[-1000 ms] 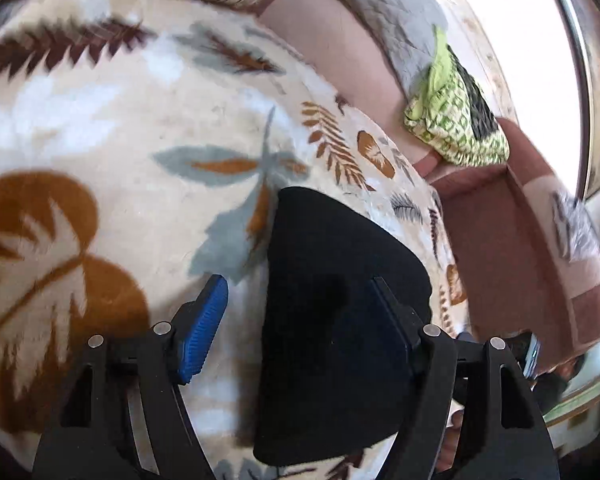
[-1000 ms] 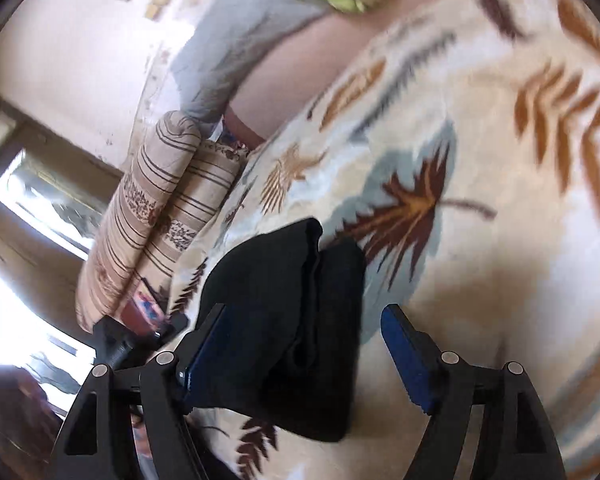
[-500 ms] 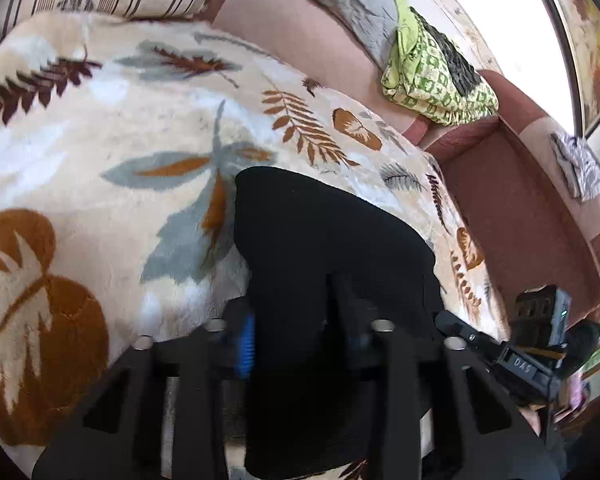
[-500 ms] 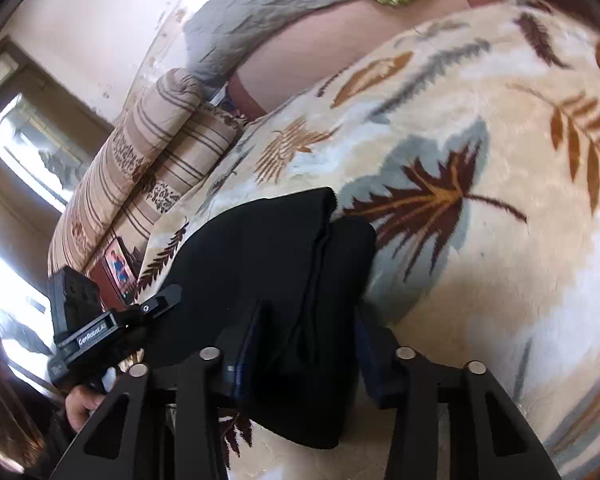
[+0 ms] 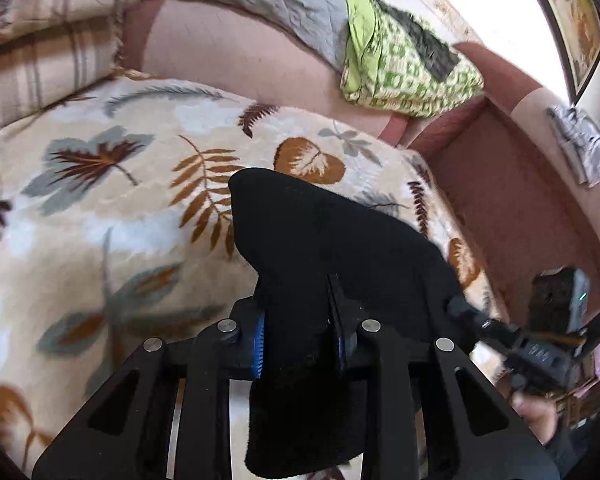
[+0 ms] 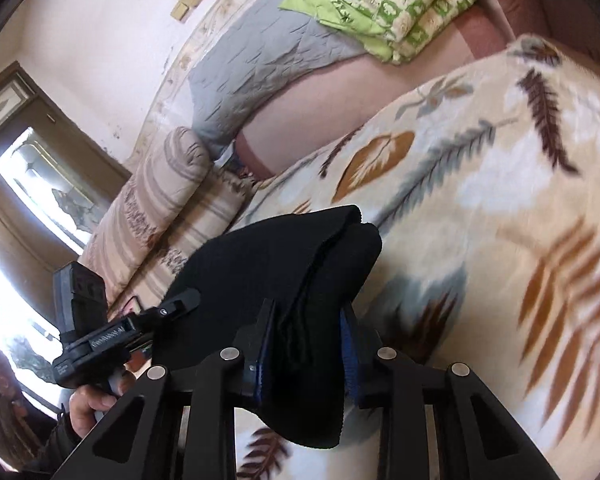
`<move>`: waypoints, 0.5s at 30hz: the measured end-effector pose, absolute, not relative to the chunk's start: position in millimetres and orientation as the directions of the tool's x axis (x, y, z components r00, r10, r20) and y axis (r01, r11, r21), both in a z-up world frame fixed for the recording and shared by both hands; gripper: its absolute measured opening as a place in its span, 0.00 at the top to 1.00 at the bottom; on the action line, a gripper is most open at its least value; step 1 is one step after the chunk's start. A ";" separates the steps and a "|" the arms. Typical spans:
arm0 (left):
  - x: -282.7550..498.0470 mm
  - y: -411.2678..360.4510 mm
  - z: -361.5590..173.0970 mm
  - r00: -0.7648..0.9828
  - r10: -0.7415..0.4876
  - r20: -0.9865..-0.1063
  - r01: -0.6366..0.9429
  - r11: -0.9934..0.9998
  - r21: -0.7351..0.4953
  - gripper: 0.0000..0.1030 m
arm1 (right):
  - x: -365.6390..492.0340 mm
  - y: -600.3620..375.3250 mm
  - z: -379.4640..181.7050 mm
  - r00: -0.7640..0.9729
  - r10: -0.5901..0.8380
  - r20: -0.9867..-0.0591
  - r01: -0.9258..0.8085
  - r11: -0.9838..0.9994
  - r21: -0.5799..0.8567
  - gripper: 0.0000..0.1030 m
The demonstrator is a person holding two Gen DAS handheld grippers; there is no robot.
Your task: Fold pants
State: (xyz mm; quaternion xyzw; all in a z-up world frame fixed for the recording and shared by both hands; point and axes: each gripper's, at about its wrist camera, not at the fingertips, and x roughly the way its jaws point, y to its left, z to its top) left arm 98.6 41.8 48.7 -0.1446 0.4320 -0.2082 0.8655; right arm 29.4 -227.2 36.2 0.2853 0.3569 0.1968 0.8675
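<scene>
Pants (image 5: 332, 248) between both grippers' fingers (image 5: 260, 336)

- A sofa (image 5: 228, 52) with pinkish upholstery carries everything.
- A cream leaf-print blanket (image 5: 100, 208) covers its seat.
- Folded black pants (image 5: 332, 240) sit on the blanket.
- A green patterned quilt (image 6: 400, 4) lies on the backrest.

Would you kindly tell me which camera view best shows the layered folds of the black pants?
The right wrist view: the black pants show stacked layers and a seam there, pinched in the right gripper. The left wrist view shows only a flat, featureless black surface, clamped in the left gripper.
</scene>
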 end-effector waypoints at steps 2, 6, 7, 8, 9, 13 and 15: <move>108.7 35.0 24.4 0.512 -0.495 -0.702 0.244 0.867 -0.434 0.76 | 45.2 -232.1 27.2 0.652 0.526 -0.546 -0.120 0.783 0.611 0.72; 115.5 36.3 -13.9 0.495 -0.494 -0.715 0.160 0.860 -0.484 0.69 | 65.5 -242.5 -25.8 0.552 0.487 -0.677 0.043 0.794 0.607 0.66; 114.7 34.7 -9.6 0.502 -0.485 -0.716 0.167 0.867 -0.470 0.68 | 66.4 -245.3 -23.6 0.567 0.490 -0.662 0.053 0.780 0.623 0.66; 112.5 32.7 -2.6 0.519 -0.461 -0.719 0.186 0.882 -0.432 0.67 | 65.6 -244.1 -16.1 0.584 0.461 -0.669 0.046 0.803 0.594 0.66; 109.8 33.1 3.2 0.542 -0.444 -0.713 0.192 0.892 -0.410 0.67 | 63.6 -242.6 -11.0 0.598 0.424 -0.680 0.042 0.831 0.555 0.66; 101.0 46.5 24.1 0.656 -0.387 -0.648 0.172 0.913 -0.371 0.67 | 41.9 -216.3 41.5 0.777 0.235 -0.584 -0.067 0.953 0.295 0.66; 100.2 53.5 36.3 0.710 -0.390 -0.586 0.180 0.905 -0.385 0.67 | 30.9 -192.5 54.7 0.795 0.262 -0.547 -0.183 0.963 0.196 0.66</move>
